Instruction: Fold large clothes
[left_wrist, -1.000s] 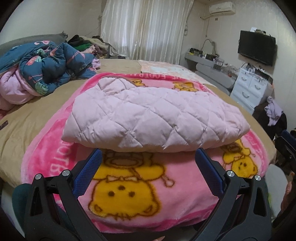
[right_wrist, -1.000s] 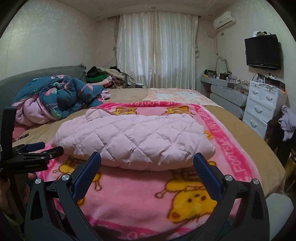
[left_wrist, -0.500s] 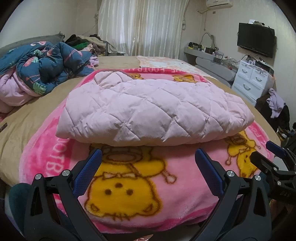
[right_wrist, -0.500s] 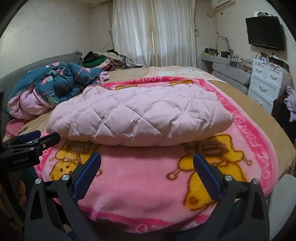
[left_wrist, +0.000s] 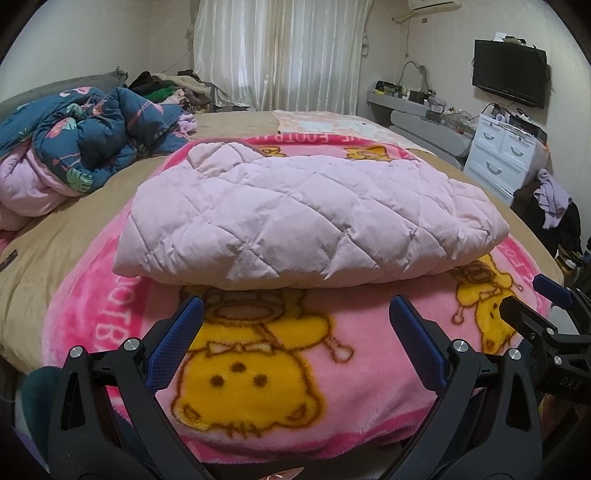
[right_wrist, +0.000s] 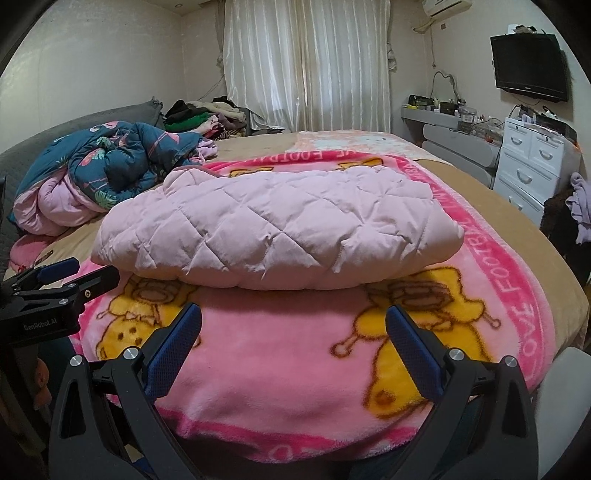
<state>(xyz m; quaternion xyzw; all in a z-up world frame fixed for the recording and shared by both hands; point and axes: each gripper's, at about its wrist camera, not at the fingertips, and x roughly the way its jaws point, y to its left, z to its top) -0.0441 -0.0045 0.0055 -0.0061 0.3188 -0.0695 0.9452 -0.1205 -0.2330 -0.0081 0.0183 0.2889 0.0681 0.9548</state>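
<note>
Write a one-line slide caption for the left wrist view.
Open left gripper faces a folded pink quilted coat lying on a pink cartoon blanket.

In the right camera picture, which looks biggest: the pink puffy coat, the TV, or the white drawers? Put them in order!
1. pink puffy coat
2. white drawers
3. TV

The drawers and TV look close in size, so that order is unsure; the coat is also nearest.
</note>
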